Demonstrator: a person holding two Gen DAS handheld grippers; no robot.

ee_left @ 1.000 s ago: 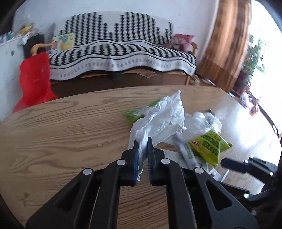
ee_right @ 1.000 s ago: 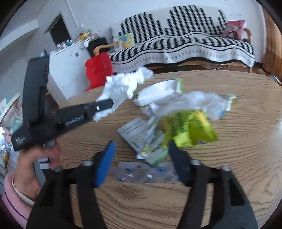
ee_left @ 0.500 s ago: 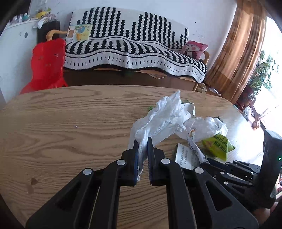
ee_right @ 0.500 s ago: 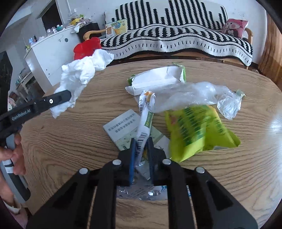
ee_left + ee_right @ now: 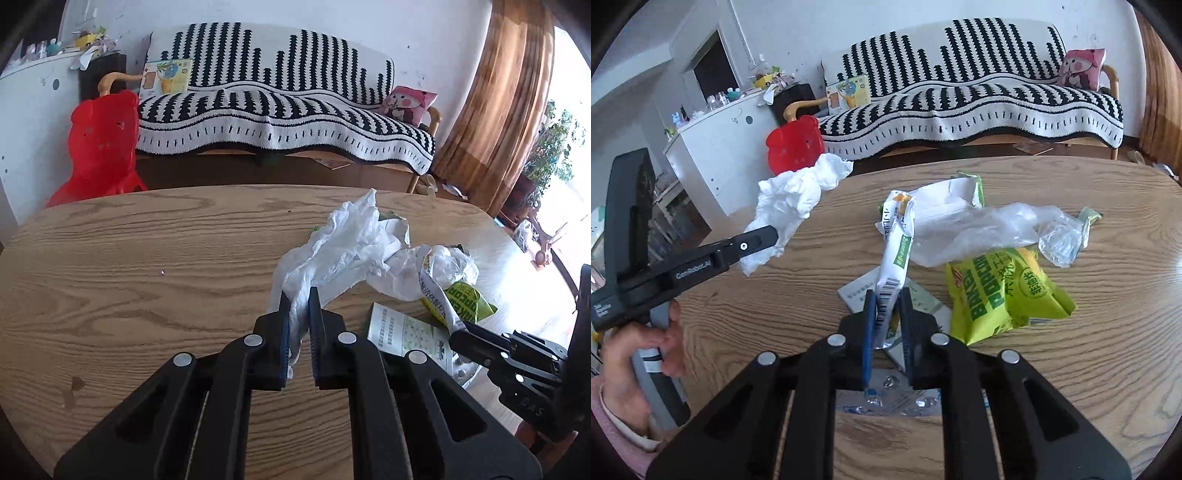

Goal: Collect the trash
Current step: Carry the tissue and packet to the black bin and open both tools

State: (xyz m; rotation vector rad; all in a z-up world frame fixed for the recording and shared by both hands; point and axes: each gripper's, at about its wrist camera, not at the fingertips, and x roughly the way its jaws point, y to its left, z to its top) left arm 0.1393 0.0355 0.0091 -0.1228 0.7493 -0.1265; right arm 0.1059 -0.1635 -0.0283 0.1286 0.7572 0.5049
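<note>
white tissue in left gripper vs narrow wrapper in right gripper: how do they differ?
The tissue is plain white and crumpled into a loose wad; the wrapper is a narrow flat strip, printed, with green and a barcode. The tissue hangs clear of the other trash; the wrapper rises from the pile. Each is clamped in a hand-held gripper.

— What sort of place is this?

— A home, a living room by the look of it. Take the wooden table (image 5: 147, 258) as the landmark: behind it stands a sofa (image 5: 280, 122) under a black-and-white knitted throw, with a pink cartoon cushion (image 5: 408, 105) at its right end.

— Anything else domestic?

— A red child's chair (image 5: 101, 147) off the table's far left corner, a white cabinet (image 5: 716, 147) cluttered with small bottles and toys beyond that, and brown curtains (image 5: 506, 110) with potted plants (image 5: 554, 147) to the table's right.
</note>
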